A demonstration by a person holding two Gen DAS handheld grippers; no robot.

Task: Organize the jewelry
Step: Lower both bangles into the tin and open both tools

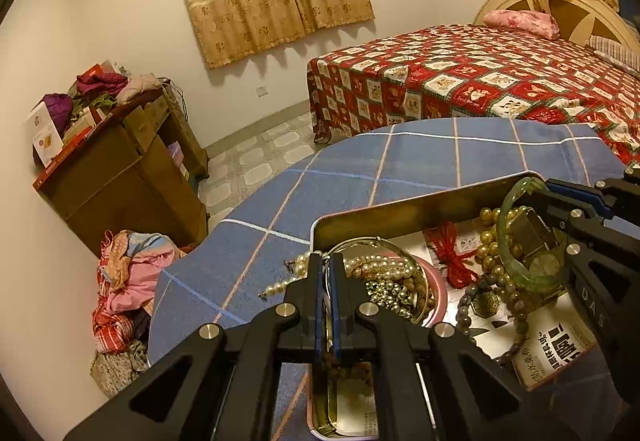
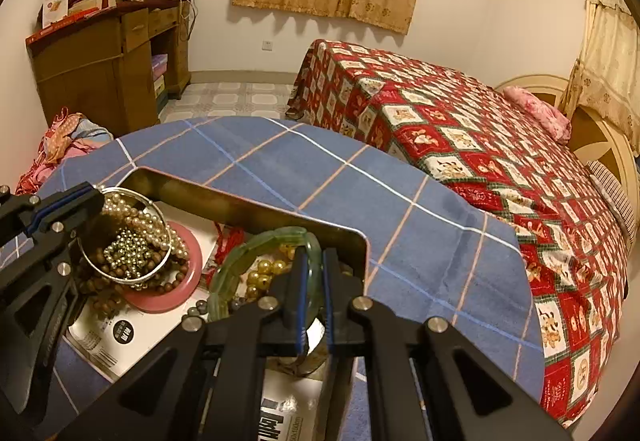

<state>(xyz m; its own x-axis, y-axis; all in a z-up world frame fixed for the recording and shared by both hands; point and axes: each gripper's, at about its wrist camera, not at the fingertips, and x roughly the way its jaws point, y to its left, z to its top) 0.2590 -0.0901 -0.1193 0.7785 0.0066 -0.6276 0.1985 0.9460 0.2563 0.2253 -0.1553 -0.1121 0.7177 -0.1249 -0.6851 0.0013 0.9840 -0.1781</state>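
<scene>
Jewelry fills the open tin tray point(image 2: 256, 211) at the lower centre of both views, on the blue checked cloth point(image 2: 360, 177). Your right gripper point(image 2: 314, 297) pinches the green bangle point(image 2: 240, 253) at its rim, just inside the tray's far corner. Your left gripper point(image 1: 327, 281), at the lower centre of its own view, is pressed together on the thin metal bangle point(image 2: 120, 279) that rings the pearls point(image 2: 140, 217) and small beads. You seem to be at the sorting step, both pieces held over the tray. Next you probably need to lift each bangle clear of the tangled strands and set it in its own place.
</scene>
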